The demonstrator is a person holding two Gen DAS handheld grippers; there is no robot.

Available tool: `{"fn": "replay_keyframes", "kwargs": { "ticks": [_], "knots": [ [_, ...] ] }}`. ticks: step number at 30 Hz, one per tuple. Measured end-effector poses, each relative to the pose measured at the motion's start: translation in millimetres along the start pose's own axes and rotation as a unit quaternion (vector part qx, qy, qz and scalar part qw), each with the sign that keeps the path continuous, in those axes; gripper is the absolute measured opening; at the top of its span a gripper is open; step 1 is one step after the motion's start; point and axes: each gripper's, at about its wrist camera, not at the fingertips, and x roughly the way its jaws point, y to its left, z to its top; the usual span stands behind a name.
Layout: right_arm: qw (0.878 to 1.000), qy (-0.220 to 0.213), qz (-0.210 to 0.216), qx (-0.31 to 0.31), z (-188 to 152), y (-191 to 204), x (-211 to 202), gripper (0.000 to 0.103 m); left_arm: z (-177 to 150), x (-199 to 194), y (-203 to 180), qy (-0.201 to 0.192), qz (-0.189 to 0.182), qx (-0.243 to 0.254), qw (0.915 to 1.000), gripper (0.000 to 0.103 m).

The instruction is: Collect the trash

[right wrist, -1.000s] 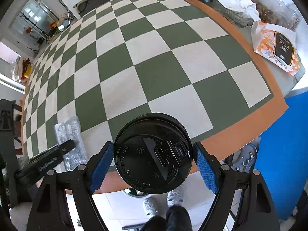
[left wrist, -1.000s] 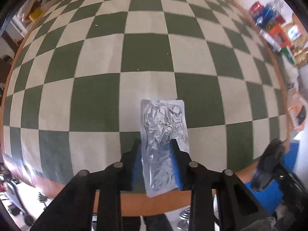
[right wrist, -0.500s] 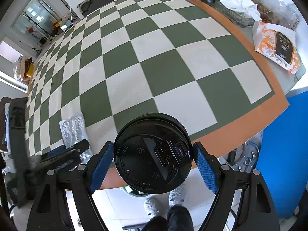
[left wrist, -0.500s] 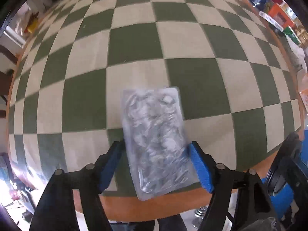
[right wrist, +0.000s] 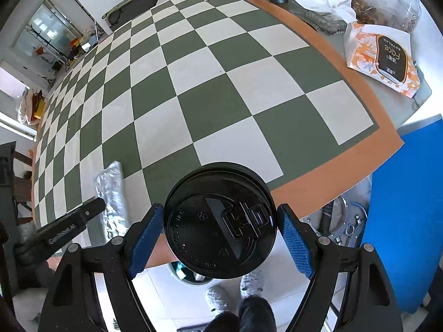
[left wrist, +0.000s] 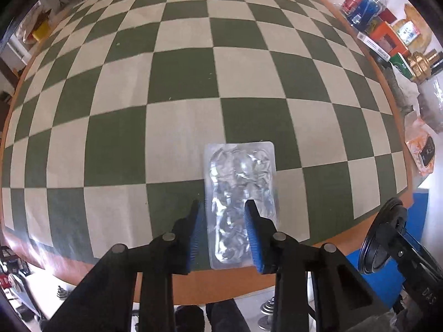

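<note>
Left gripper (left wrist: 225, 222) pinching the crumpled silver foil blister pack (left wrist: 240, 193) near the checkered table's orange edge (left wrist: 221, 285). Right gripper (right wrist: 218, 238) clamped on a black plastic cup lid (right wrist: 220, 221) — held just past that edge.

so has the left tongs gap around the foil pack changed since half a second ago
Yes: the left tongs have narrowed again on the foil blister pack, which lies near the checkered cloth's orange edge.

1. Silver blister pack (left wrist: 240, 199): crumpled foil, rectangular with rounded corners, lying near the tabletop (left wrist: 180, 88) front edge, its near end between blue-padded fingers (left wrist: 253, 238).
2. Black cup lid (right wrist: 220, 220): round, embossed, top toward the camera, held between blue-padded fingers (right wrist: 295, 244) over the tabletop's edge.
</note>
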Motion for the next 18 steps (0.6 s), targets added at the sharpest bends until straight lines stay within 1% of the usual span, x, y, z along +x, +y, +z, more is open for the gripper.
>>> {"fn": "replay_keyframes", "kwargs": {
  "ticks": [1, 2, 3, 5, 6, 7, 8, 9, 10, 11, 12, 13, 15, 17, 18],
  "knots": [
    [1.000, 0.001, 0.000, -0.001, -0.7, 0.6, 0.6, 0.084, -0.2, 2.4, 4.9, 0.004, -0.006, -0.008, 0.9999, 0.013],
    [1.000, 0.002, 0.000, -0.001, -1.2, 1.3, 1.6, 0.084, 3.5, 3.1, 8.3, 0.007, -0.011, -0.011, 0.9998, 0.004],
    [1.000, 0.003, 0.001, -0.001, -1.5, 1.8, 2.4, 0.084, 1.9, 1.8, 10.2, 0.009, -0.016, -0.013, 0.9997, 0.004],
    [1.000, 0.002, 0.002, -0.001, -1.6, 2.5, 2.4, 0.084, -4.2, -6.1, 11.9, 0.000, -0.017, -0.014, 0.9998, 0.004],
    [1.000, 0.001, 0.003, -0.002, -1.3, 3.1, 2.1, 0.084, 4.2, -3.4, 5.5, -0.002, -0.022, -0.015, 0.9996, 0.004],
    [1.000, 0.001, 0.003, -0.002, -0.8, 3.0, 1.9, 0.084, 3.0, -6.3, 6.8, -0.004, -0.027, -0.021, 0.9994, 0.004],
    [1.000, 0.000, 0.005, -0.002, -0.4, 3.0, 1.6, 0.084, 12.7, 1.7, 0.2, -0.002, -0.029, -0.026, 0.9992, 0.006],
    [1.000, 0.000, 0.005, -0.001, -0.1, 2.9, 1.6, 0.084, 22.1, 13.4, -7.2, 0.012, -0.030, -0.028, 0.9991, 0.019],
    [1.000, 0.000, 0.005, 0.000, 0.2, 2.8, 1.9, 0.084, 22.9, 25.4, -7.9, 0.041, -0.031, -0.030, 0.9982, 0.029],
    [1.000, 0.000, 0.006, 0.002, 0.9, 2.3, 2.6, 0.084, 24.5, 24.0, -10.5, 0.026, -0.039, -0.026, 0.9986, 0.048],
    [1.000, 0.001, 0.006, 0.004, 1.5, 1.5, 3.2, 0.084, 25.6, 25.9, -14.6, 0.028, -0.024, -0.016, 0.9992, 0.073],
    [1.000, 0.000, 0.006, 0.005, 1.9, 0.9, 3.2, 0.084, 25.6, 30.8, -17.4, 0.038, -0.011, -0.008, 0.9992, 0.075],
    [1.000, -0.002, 0.001, 0.004, 3.0, -0.7, 2.5, 0.084, 25.9, 35.3, -29.3, 0.037, 0.013, 0.017, 0.9991, 0.082],
    [1.000, -0.002, -0.003, 0.005, 6.2, -3.4, 3.3, 0.084, 25.8, 39.4, -38.3, 0.041, 0.034, 0.027, 0.9982, 0.086],
    [1.000, -0.002, -0.006, 0.005, 8.7, -4.6, 4.5, 0.084, 26.2, 40.6, -42.2, 0.035, 0.045, 0.028, 0.9980, 0.086]
  ]
}}
